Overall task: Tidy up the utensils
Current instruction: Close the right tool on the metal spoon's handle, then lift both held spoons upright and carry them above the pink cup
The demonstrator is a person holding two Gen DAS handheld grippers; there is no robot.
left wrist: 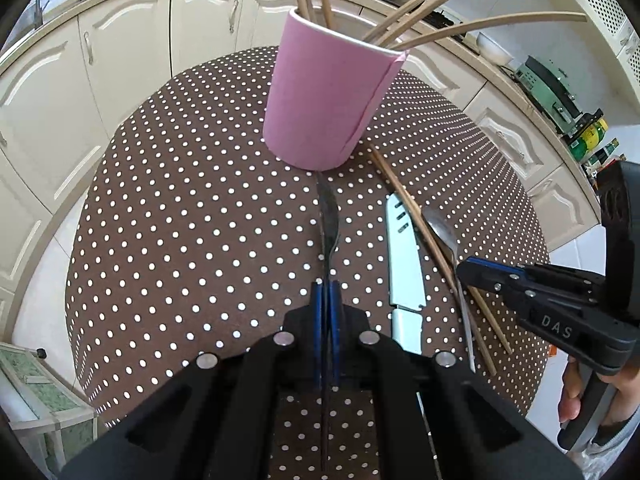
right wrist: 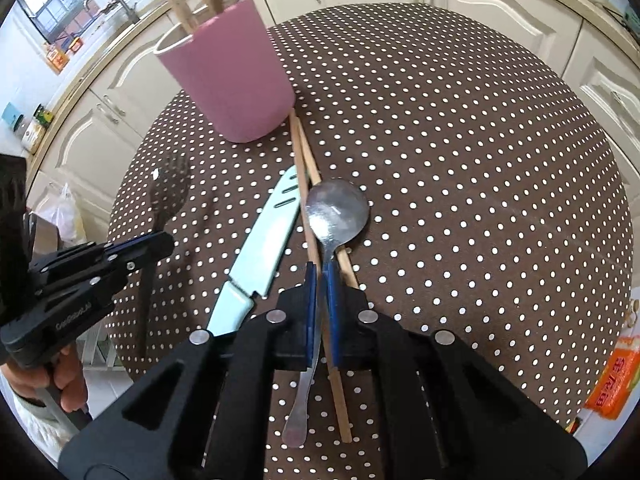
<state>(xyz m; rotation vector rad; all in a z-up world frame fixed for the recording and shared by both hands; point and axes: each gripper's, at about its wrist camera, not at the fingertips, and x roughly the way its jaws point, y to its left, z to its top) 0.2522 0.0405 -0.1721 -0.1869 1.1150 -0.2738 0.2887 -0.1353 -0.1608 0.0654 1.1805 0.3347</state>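
Fork (left wrist: 329, 232) between left gripper (left wrist: 327, 292) fingers

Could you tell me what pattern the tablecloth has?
Brown tablecloth with small white polka dots, clearest in the right wrist view.

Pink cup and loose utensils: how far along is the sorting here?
Partly done. Several wooden chopsticks already stand in the pink cup. The left gripper is shut on a dark fork; the right gripper is closed around the spoon. The sheathed knife and loose chopsticks are left on the table.
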